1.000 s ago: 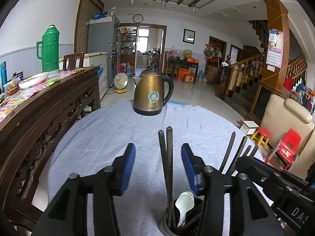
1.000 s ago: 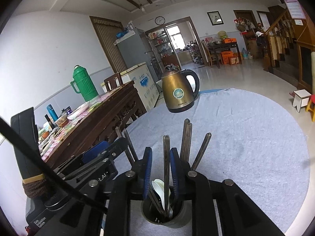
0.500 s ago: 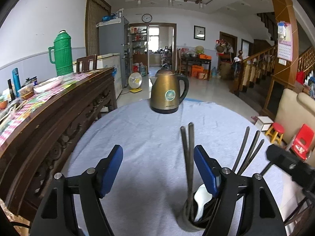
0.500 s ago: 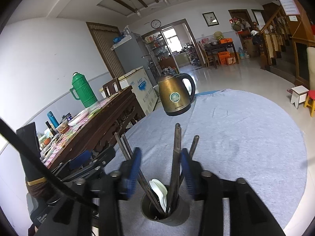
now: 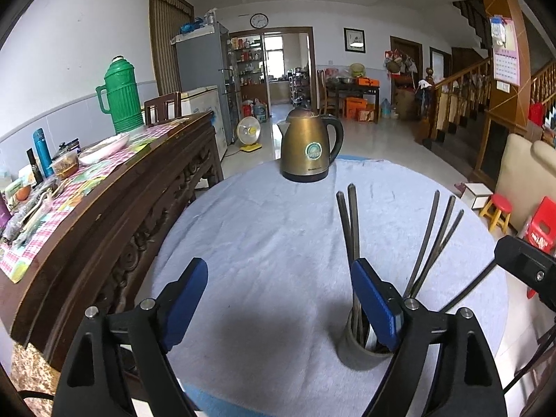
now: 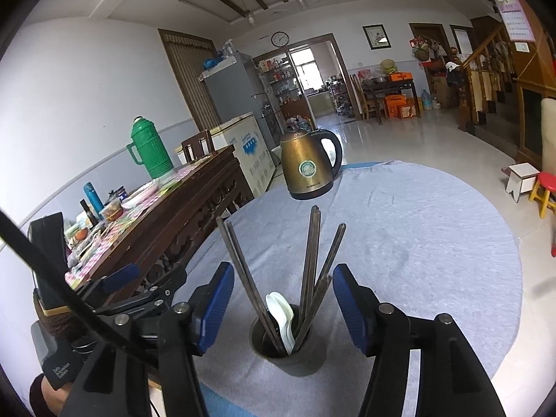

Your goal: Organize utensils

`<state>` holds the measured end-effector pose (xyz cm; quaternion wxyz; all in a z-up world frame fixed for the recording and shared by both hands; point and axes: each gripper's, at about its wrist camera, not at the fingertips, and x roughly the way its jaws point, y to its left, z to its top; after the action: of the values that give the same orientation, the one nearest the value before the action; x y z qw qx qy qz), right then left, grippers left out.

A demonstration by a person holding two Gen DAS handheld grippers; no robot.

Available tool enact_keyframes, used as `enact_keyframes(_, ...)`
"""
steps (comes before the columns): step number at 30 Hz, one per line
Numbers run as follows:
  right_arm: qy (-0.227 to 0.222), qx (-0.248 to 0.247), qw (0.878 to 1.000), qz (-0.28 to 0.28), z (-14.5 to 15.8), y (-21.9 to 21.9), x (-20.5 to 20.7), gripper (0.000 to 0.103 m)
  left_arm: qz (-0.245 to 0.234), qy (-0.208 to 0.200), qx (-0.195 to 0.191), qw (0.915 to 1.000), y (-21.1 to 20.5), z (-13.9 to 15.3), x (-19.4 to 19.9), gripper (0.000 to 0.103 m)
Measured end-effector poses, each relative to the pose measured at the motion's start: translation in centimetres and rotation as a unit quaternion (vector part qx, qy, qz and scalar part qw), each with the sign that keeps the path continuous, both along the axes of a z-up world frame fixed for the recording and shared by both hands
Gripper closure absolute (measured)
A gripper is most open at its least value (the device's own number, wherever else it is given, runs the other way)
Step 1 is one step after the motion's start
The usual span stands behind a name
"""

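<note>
On the cloth-covered counter (image 5: 278, 236) ahead of the left claw (image 5: 278, 295), whose jaws are opening on nothing, the utensil cup (image 5: 351, 354) sits behind its right pad. From the right wrist, the right claw (image 6: 281, 299), also opening, flanks the chopsticks (image 6: 311, 260) and white spoon (image 6: 281, 316) standing in that cup without touching them.

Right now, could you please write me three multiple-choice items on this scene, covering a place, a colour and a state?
1. Where do the chopsticks stand?
A. in the utensil cup
B. flat on the cloth
C. inside the kettle

2. What colour is the thermos on the sideboard?
A. red
B. green
C. white

3. What is between the right gripper's opening jaws?
A. the utensils, untouched by the pads
B. a clamped spoon
C. the kettle's handle

Answers: 1 A, they rise from the cup beside the white spoons; 2 B, its body is plainly green; 3 A, gaps show on both sides.
</note>
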<state>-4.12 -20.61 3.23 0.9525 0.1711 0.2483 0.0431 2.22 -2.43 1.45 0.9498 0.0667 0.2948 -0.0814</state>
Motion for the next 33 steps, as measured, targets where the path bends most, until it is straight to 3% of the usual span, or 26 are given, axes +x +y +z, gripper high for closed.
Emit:
enact_keyframes(18, 0.025, -0.011, 1.000, 0.014, 0.6, 2.0, -4.7, 0.036, 0.036, 0.014, 0.013, 0.9992, 1.6, 1.5, -4.6, 0.014)
enact_keyframes(33, 0.040, -0.015, 0.999, 0.015, 0.8, 3.1, -8.5, 0.035, 0.031, -0.017, 0.043, 0.9985, 1.8, 2.9, -8.2, 0.014)
